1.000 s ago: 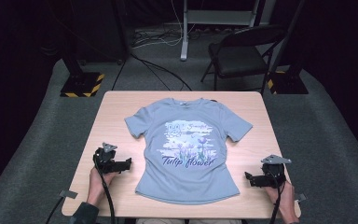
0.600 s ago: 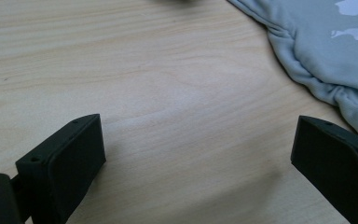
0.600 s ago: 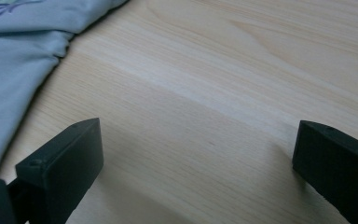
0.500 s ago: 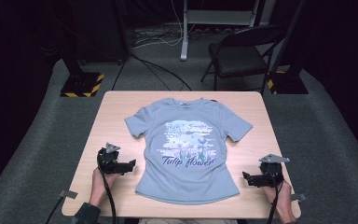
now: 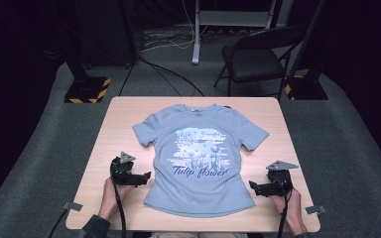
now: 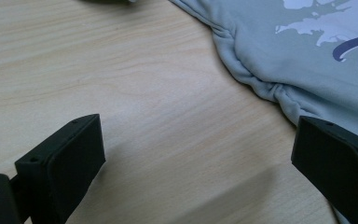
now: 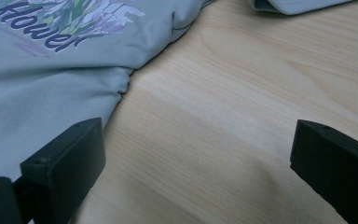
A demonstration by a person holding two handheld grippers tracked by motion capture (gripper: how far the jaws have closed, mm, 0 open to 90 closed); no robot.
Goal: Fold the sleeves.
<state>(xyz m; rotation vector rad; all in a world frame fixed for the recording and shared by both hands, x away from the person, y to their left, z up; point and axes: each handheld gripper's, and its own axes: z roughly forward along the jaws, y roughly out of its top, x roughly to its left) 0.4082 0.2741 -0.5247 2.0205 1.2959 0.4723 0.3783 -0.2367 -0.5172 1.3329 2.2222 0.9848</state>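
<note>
T-shirt (image 5: pixel 201 158) spread flat, print side up, at the middle of the bench (image 5: pixel 119 119), flanked by two sets of tongs.

The grey-blue T-shirt lies with its collar toward the far edge and its hem toward the person; the print reads "Tulip flower". The left tongs (image 5: pixel 141 177) sit low over the wood just beside the shirt's left side seam, spread wide, holding nothing; in the left gripper view the far jaw overlaps the cloth edge. The right tongs (image 5: pixel 254 187) sit just beside the right side seam near the hem, likewise spread wide, holding nothing. A folding chair (image 5: pixel 258 62) stands on the floor beyond the bench. No container is on the bench.
</note>
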